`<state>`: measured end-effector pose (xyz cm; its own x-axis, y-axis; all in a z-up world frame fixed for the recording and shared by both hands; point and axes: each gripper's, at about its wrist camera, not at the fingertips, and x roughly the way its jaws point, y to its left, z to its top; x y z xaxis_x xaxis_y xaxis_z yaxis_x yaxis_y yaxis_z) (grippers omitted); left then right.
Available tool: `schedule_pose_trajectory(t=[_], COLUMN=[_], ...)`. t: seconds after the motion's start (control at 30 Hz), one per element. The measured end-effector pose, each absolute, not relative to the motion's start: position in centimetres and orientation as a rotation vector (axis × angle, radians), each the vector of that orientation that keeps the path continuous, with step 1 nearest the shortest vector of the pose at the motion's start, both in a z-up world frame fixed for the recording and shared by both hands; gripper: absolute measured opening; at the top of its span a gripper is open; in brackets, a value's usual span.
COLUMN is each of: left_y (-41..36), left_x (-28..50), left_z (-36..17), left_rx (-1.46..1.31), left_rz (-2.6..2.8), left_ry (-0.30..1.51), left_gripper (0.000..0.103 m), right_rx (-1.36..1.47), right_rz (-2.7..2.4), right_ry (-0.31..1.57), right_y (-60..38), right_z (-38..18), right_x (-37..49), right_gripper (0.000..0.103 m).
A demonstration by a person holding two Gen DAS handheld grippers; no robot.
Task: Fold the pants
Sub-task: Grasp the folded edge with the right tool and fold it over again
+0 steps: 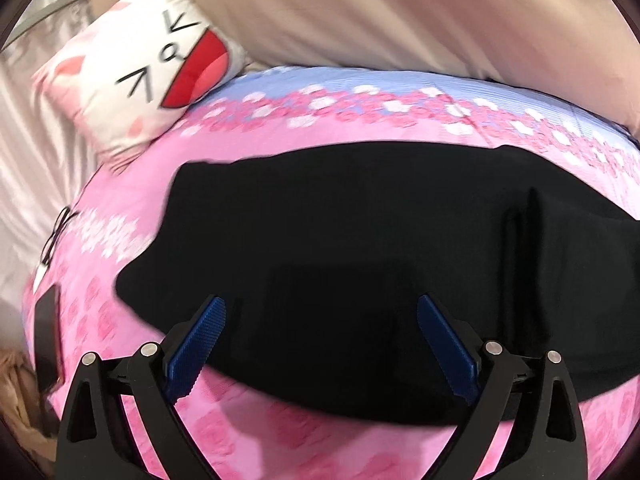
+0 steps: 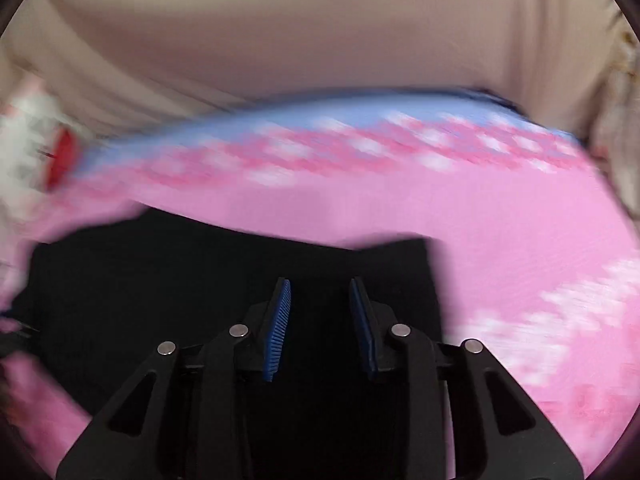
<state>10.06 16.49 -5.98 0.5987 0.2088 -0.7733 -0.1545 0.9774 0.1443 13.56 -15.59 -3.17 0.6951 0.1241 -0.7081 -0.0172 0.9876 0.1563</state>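
I read this as a home bedroom. My work surface is a bed: a pink bedspread [image 1: 248, 184] printed with pink and white flowers, with a pale blue band along its far side. At the left a cartoon-face pillow [image 1: 160, 68] lies on it, white and pink with a wide red mouth. Behind hangs plain beige fabric [image 1: 400, 12] (curtain or sheet, I cannot tell which), and shiny pale satin cloth [image 1: 24, 128] falls at the far left. The right wrist view is blurred but shows the same bedspread [image 2: 500, 220].

Pink floral bedspread [image 1: 248, 160], beige curtain [image 1: 360, 12]
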Motion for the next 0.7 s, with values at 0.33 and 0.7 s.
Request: schedule_pose_trajectory(t=[0.33, 0.7], left_y=[19.8, 25.8], left_x=[8.0, 6.6], left_z=[-6.4, -6.8], left_rx=[0.015, -0.138], left_rz=[0.256, 0.319], left_ry=[0.92, 0.946], left_gripper=[0.095, 0.095], right_rx=[-0.096, -0.057], right_rz=[0.378, 0.419], right_ry=[0.827, 0.79], right_y=[-0.3, 2.2], right_z=[-5.0, -4.4], right_x=[15.1, 14.1], right_gripper=[0.026, 0.028])
